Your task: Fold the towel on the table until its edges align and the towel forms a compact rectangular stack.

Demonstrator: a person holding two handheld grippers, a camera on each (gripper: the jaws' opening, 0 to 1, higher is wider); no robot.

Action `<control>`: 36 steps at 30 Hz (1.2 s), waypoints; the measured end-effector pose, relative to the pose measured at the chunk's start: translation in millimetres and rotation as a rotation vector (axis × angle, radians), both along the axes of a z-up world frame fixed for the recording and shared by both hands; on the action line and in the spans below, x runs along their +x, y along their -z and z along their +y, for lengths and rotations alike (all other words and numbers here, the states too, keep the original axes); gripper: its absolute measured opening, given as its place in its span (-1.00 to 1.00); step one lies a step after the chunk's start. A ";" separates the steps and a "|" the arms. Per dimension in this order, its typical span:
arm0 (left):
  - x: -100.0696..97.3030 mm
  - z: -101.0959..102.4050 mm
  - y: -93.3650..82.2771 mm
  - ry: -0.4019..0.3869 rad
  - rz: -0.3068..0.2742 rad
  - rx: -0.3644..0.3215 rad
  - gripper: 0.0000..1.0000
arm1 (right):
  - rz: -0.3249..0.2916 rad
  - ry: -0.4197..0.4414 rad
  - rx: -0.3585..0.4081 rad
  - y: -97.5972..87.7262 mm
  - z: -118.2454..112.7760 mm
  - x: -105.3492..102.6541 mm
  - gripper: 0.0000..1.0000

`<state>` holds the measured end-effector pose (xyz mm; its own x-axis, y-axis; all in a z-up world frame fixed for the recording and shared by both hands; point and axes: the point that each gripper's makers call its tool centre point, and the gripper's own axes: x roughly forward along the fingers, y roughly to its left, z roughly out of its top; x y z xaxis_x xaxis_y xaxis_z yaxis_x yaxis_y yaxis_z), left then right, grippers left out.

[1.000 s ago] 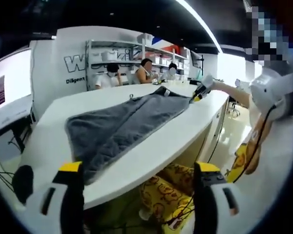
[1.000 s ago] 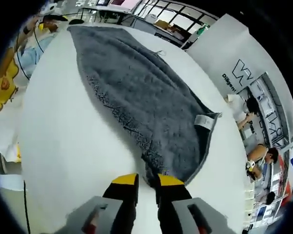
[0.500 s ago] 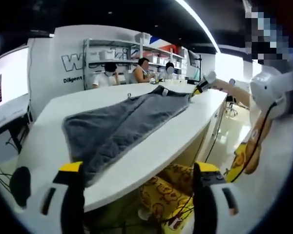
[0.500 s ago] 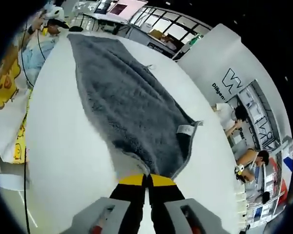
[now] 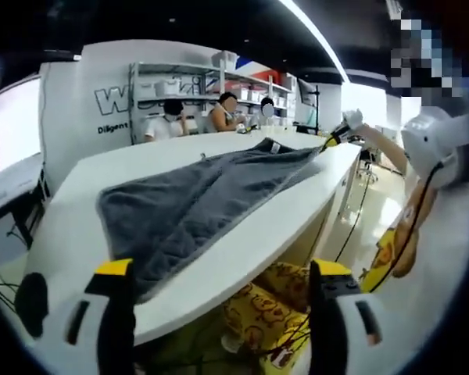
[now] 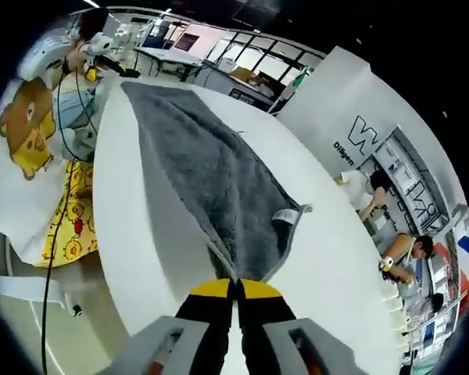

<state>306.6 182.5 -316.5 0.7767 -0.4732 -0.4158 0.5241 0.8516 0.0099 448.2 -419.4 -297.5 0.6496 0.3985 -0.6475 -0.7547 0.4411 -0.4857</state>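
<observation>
A grey towel (image 5: 187, 207) lies lengthwise on the white table (image 5: 70, 195), its near end close to the table's front edge. My left gripper (image 5: 223, 273) hovers off that edge, open wide, nothing between its yellow-tipped jaws. At the towel's far end, my right gripper (image 5: 340, 133) holds a corner slightly above the tabletop. In the right gripper view, my right gripper (image 6: 234, 287) is shut on that corner of the towel (image 6: 211, 180), which stretches away across the table (image 6: 141, 234). A white label (image 6: 284, 216) shows near the held corner. The left gripper (image 6: 102, 43) appears at the far end.
Several seated people (image 5: 223, 113) and shelves (image 5: 180, 86) stand behind the table, by a white lettered wall. The person's white shirt with a bear print (image 6: 31, 133) and yellow patterned cloth (image 5: 273, 301) are beside the table's edge, with black cables (image 6: 62, 203) hanging there.
My right gripper has shut on the towel's corner and lifted it off the table, pulling that end taut. The left gripper has stayed open in place.
</observation>
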 end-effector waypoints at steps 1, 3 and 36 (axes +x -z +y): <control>-0.2 0.4 -0.1 -0.001 0.000 -0.001 0.93 | 0.006 0.013 0.007 4.0 -4.3 -3.2 -0.95; -0.3 1.9 -0.5 -0.003 0.000 0.000 0.93 | 0.017 0.031 0.015 13.1 -12.4 -9.5 -0.95; -2.6 -7.0 4.5 0.025 0.000 0.007 0.93 | 0.067 0.199 0.156 58.4 -41.3 -64.5 -0.45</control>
